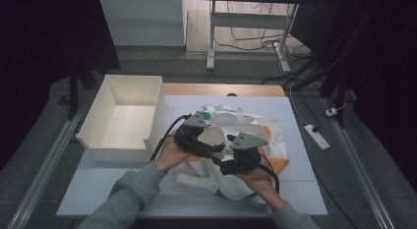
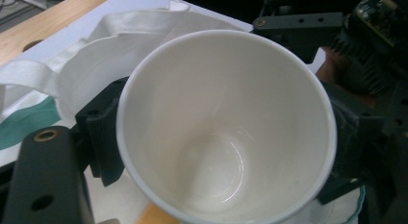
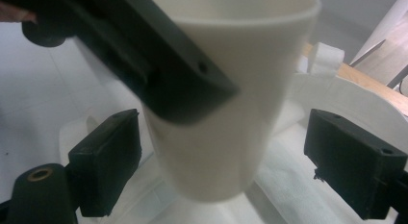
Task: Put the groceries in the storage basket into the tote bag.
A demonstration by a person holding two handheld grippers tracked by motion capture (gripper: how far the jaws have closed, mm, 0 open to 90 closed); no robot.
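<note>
Holding white cup [image 2: 226, 128]: left gripper [image 1: 209, 140]; right gripper [image 1: 231, 151] fingers apart.

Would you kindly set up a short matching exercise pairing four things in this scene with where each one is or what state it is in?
Things:
1. white cup
2. left gripper
3. right gripper
4. white box

States:
A. stands on the table's left side
B. jaws open, pads clear of the cup on both sides
C. shut on the cup's sides
D. held above the cloth bag

Pairs: 1-D, 2-C, 3-B, 4-A
</note>
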